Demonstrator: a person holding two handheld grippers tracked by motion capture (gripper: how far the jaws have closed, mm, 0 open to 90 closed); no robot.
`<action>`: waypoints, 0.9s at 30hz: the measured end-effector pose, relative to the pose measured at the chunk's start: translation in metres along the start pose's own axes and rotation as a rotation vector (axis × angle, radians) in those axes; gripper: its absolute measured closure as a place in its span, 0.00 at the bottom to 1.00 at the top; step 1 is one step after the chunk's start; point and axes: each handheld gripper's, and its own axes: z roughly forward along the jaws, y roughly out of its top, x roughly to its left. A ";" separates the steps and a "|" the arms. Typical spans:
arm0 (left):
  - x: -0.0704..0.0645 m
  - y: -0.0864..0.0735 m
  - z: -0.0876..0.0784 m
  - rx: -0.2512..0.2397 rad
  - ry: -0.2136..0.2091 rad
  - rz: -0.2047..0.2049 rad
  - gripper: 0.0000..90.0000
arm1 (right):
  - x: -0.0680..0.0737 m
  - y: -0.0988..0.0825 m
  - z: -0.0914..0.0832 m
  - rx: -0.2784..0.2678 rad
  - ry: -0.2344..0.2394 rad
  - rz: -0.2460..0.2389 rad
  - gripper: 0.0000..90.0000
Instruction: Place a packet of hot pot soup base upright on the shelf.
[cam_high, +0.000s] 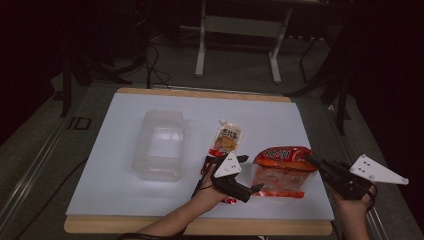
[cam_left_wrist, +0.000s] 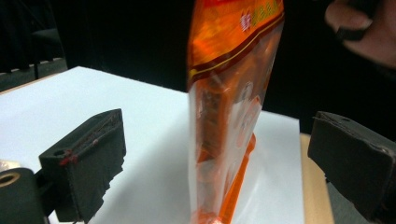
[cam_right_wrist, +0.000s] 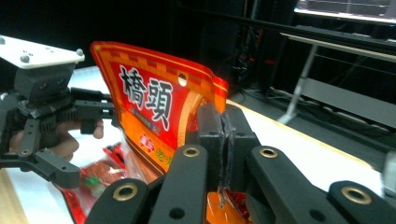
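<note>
Right claw (cam_right_wrist: 223, 140) clamped on the red snack bag's (cam_high: 281, 170) edge; left claw (cam_left_wrist: 219, 163) apart, bag between its pads, untouched. Risk: thin pinch slips (glossy film), dropping the bag onto the desk (cam_high: 120, 185) at 6 o'clock of the small pouch (cam_high: 226, 138).

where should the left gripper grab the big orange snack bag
Grip the orange snack bag at its free near-left edge, coming from the left. The right gripper pinches its top right corner, so it stands thin, edge-on between the left gripper's open jaws.
</note>
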 end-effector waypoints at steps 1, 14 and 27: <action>0.001 0.001 0.002 -0.005 -0.024 -0.002 0.06 | -0.001 -0.001 -0.001 -0.003 0.001 0.004 0.98; 0.016 0.007 0.040 0.027 -0.136 0.011 0.20 | -0.006 -0.009 -0.005 -0.006 -0.010 0.031 0.98; 0.018 0.002 0.052 0.027 -0.190 0.015 0.66 | -0.004 -0.009 -0.003 -0.013 -0.015 0.021 0.97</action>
